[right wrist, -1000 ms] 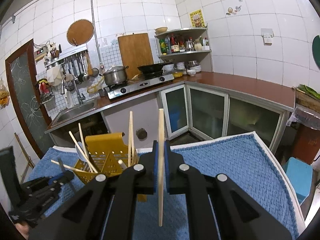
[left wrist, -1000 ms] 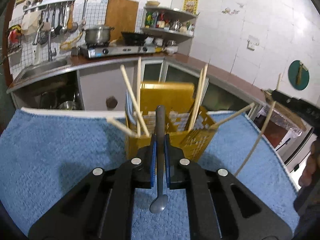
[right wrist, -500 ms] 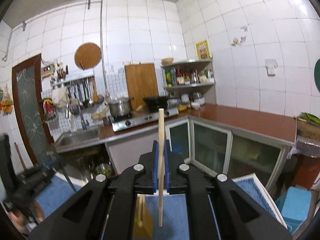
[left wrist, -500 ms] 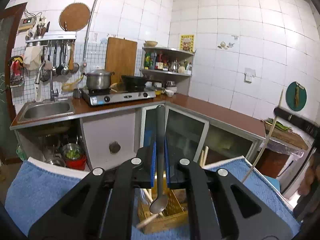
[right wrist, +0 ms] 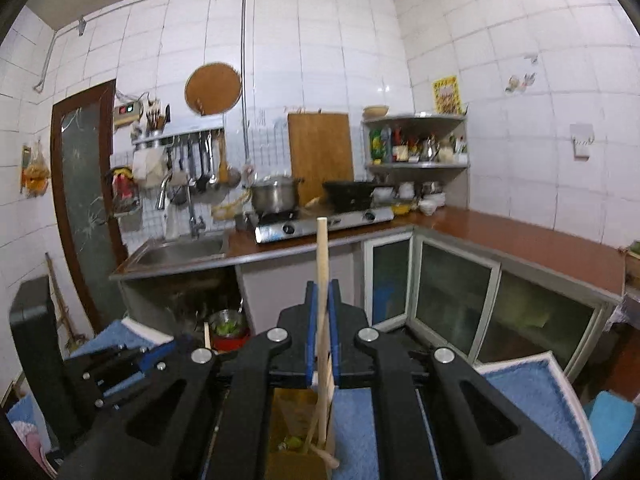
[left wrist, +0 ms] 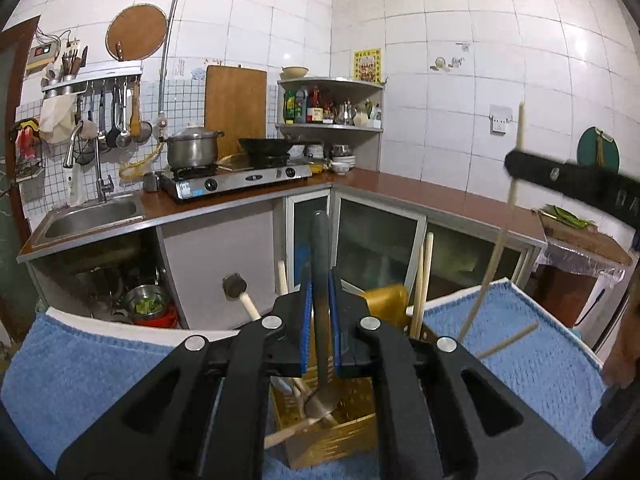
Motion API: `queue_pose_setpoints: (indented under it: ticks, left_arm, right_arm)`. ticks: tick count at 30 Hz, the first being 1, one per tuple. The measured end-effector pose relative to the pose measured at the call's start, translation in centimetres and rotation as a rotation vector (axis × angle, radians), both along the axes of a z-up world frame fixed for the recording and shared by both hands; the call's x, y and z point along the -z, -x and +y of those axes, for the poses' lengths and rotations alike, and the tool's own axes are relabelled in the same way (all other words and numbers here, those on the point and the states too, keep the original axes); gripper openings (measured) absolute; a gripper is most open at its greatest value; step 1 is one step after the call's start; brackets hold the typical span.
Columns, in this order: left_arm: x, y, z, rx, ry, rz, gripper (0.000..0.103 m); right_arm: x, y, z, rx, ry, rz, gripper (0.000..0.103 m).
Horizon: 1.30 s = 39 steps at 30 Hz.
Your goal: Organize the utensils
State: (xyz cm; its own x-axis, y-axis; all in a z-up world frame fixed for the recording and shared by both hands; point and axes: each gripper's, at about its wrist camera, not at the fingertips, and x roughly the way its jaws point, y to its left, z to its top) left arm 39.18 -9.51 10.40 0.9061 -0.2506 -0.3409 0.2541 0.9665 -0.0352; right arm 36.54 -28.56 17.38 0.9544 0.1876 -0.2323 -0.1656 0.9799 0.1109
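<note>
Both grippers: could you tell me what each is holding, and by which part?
The left gripper clamps a grey metal spoon along its handle, bowl end down. The right gripper clamps a wooden chopstick around mid-length.

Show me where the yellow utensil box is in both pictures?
Left wrist: yellow utensil box at bottom center, under the left gripper.
Right wrist: bottom center, under the right gripper.
Shared landmark: silver pot on the stove.
</note>
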Motion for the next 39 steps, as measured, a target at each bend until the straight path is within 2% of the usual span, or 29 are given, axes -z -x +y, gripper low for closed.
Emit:
queue_pose_setpoints:
  ticks: [8,14,15,17,18,19,20,21,22,23,27,32,34,39]
  left_arm:
    - [2.1,-0.3,0.8,-0.008,-0.009,0.058,0.007]
    - [1.2,1.0,1.5,-0.005,0.005,0.062,0.007]
    - [0.8,1.6,1.9,-0.007,0.014,0.060,0.012]
    - [0.5,2.6,2.6,-0.021,0.023,0.062,0.035]
    - [0.3,3.2,3.1,-0.039,0.027,0.058,0.056]
    - [0.3,4.1,3.5,-0.055,0.031,0.047,0.068]
    - [0.2,4.8,3.9,-0.066,0.032,0.038,0.071]
    - [0.2,5.6,4.3,-0.075,0.026,0.035,0.076]
    - [0.2,6.1,4.5,-0.079,0.019,0.037,0.081]
    - [0.3,6.9,4.9,-0.086,0.010,0.040,0.083]
    - [0.1,10.0,6.7,-0.136,-0.005,0.018,0.097]
    - [0.0,14.2,9.5,-0.207,0.062,-0.002,0.098]
    - [0.1,16.1,9.9,-0.243,0.077,-0.021,0.098]
    - [1.6,21.0,9.4,-0.276,0.053,-0.074,0.098]
  right_arm:
    - [5.7,-1.5,0.1,-0.033,0.009,0.124,0.006]
    - [8.3,-2.1,0.5,-0.037,0.030,0.206,0.006]
    - [8.5,-2.0,0.4,-0.037,0.025,0.212,0.006]
    - [8.6,-1.8,0.3,-0.030,0.015,0.224,0.007]
    - [8.6,-1.7,0.1,-0.031,0.004,0.232,0.007]
    - [8.6,-1.6,0.1,-0.032,-0.002,0.237,0.007]
    - [8.5,-1.4,0.0,-0.031,-0.007,0.241,0.008]
    - [8.4,-1.0,-0.1,-0.033,-0.010,0.240,0.017]
    - [8.2,-0.6,-0.2,-0.033,-0.014,0.234,0.039]
    - [7.9,-0.1,-0.2,-0.026,-0.017,0.225,0.048]
    - [6.6,2.7,-0.5,-0.007,-0.015,0.187,0.051]
    - [6.7,8.1,-0.8,0.020,-0.005,0.123,0.071]
    - [7.2,10.7,-0.3,0.036,0.005,0.090,0.083]
    - [9.4,17.9,1.2,0.067,0.020,0.020,0.098]
